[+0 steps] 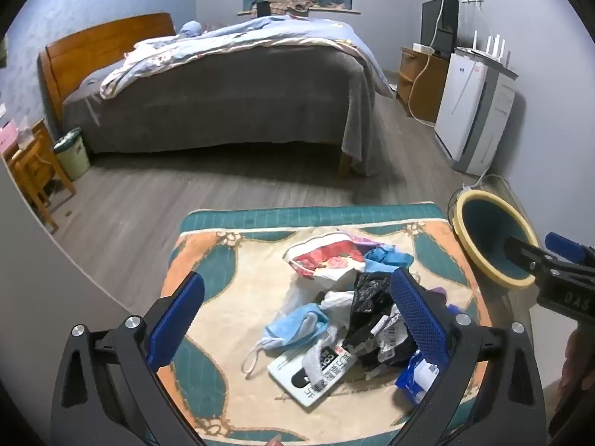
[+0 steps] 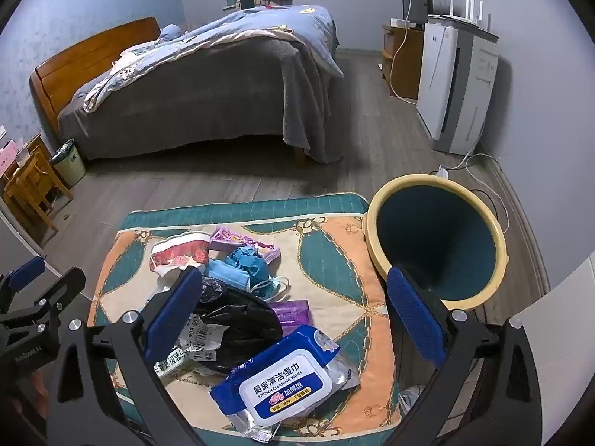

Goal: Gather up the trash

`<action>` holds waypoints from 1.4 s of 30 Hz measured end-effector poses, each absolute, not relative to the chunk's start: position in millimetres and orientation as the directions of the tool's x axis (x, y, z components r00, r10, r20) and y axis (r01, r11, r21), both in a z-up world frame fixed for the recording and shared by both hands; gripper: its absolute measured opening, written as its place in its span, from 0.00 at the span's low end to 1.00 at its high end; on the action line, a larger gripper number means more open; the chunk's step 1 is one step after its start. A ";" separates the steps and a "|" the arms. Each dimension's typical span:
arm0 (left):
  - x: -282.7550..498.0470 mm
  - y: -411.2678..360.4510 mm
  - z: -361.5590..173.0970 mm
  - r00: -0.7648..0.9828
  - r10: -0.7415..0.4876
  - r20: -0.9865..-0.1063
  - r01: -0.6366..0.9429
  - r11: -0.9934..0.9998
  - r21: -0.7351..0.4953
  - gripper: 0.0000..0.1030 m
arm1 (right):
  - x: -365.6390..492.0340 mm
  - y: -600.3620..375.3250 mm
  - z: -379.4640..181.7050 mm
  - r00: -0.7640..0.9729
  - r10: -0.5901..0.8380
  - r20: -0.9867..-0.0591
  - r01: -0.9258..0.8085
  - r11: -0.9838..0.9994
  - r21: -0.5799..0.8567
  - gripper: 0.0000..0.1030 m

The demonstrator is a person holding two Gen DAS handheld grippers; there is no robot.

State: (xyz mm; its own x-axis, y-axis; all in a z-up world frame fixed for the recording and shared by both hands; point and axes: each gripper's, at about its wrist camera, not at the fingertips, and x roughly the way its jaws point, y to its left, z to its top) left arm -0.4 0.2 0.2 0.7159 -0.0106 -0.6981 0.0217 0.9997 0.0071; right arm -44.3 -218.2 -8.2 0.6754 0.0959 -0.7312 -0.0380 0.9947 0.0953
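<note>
A heap of trash lies on a patterned mat (image 1: 230,260) (image 2: 334,252): a blue face mask (image 1: 297,325), a black plastic bag (image 1: 368,304) (image 2: 238,319), a red and white wrapper (image 1: 327,256) (image 2: 178,252), a white box (image 1: 312,368) and a blue pack of cleaning wipes (image 2: 286,375). My left gripper (image 1: 297,308) hangs open above the heap, holding nothing. My right gripper (image 2: 293,304) is open too, over the wipes and the black bag, and shows at the right edge of the left wrist view. A teal bin with a yellow rim (image 1: 491,238) (image 2: 438,241) stands at the mat's right.
A bed (image 1: 223,104) with a grey cover stands beyond the mat on the wood floor. A white appliance (image 1: 476,111) and cables are at the right wall. A small green bin (image 1: 72,152) and a wooden stand (image 1: 33,171) are at the left.
</note>
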 end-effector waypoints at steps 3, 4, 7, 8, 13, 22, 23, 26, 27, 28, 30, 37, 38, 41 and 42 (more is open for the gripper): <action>-1.8 -1.3 0.6 0.718 -0.006 -0.696 0.023 1.000 0.015 0.96 | -44.7 -217.5 -7.9 0.676 0.098 -0.730 -0.044 0.995 0.093 0.95; -2.6 -2.0 0.9 0.718 -0.008 -0.696 0.026 1.000 0.015 0.96 | -45.0 -217.4 -7.5 0.677 0.099 -0.729 -0.047 0.995 0.091 0.95; -1.5 1.8 0.4 0.707 -0.006 -0.707 0.011 1.000 0.002 0.96 | -45.3 -217.3 -7.5 0.677 0.100 -0.729 -0.054 0.995 0.086 0.95; -1.9 1.9 0.5 0.708 -0.005 -0.706 0.011 1.000 0.004 0.96 | -45.3 -217.5 -7.6 0.676 0.101 -0.730 -0.055 0.995 0.086 0.95; -0.4 3.3 -2.4 0.707 -0.002 -0.707 0.010 1.000 0.007 0.96 | -45.2 -219.3 -8.3 0.676 0.083 -0.732 -0.024 0.996 0.090 0.95; -1.2 6.2 -3.4 0.704 -0.002 -0.710 0.008 1.000 0.006 0.96 | -44.3 -221.4 -7.9 0.668 0.086 -0.739 -0.017 0.995 0.100 0.95; -1.1 5.7 -3.3 0.704 -0.001 -0.710 0.008 1.000 0.007 0.96 | -44.0 -221.7 -8.4 0.667 0.087 -0.740 -0.018 0.995 0.101 0.95; -0.8 6.7 -5.0 0.704 0.000 -0.711 0.007 1.000 0.007 0.96 | -43.7 -221.9 -8.4 0.664 0.086 -0.743 -0.015 0.995 0.101 0.95; -0.8 6.5 -5.0 0.704 0.000 -0.711 0.007 1.000 0.007 0.96 | -43.5 -221.7 -8.8 0.663 0.085 -0.744 -0.014 0.995 0.102 0.95; -0.9 7.2 -5.4 0.704 0.001 -0.710 0.007 1.000 0.008 0.96 | -43.7 -221.6 -9.0 0.664 0.085 -0.743 -0.014 0.995 0.102 0.95; -0.6 7.0 -5.3 0.703 0.003 -0.711 0.006 1.000 0.010 0.96 | -43.7 -221.6 -9.5 0.664 0.084 -0.743 -0.013 0.995 0.101 0.95; -0.5 6.1 -4.9 0.702 0.003 -0.712 0.005 1.000 0.009 0.96 | -42.8 -221.7 -10.2 0.664 0.081 -0.743 -0.012 0.995 0.098 0.95; -0.5 6.1 -4.9 0.702 0.001 -0.712 0.006 1.000 0.008 0.96 | -42.8 -221.7 -10.3 0.664 0.081 -0.743 -0.012 0.995 0.098 0.95; -1.3 6.6 -5.6 0.703 0.001 -0.712 0.006 1.000 0.008 0.96 | -42.9 -221.5 -10.4 0.664 0.080 -0.744 -0.011 0.995 0.097 0.95; -1.4 7.2 -6.0 0.703 0.001 -0.711 0.006 1.000 0.008 0.96 | -42.9 -221.6 -10.8 0.663 0.079 -0.744 -0.011 0.995 0.096 0.95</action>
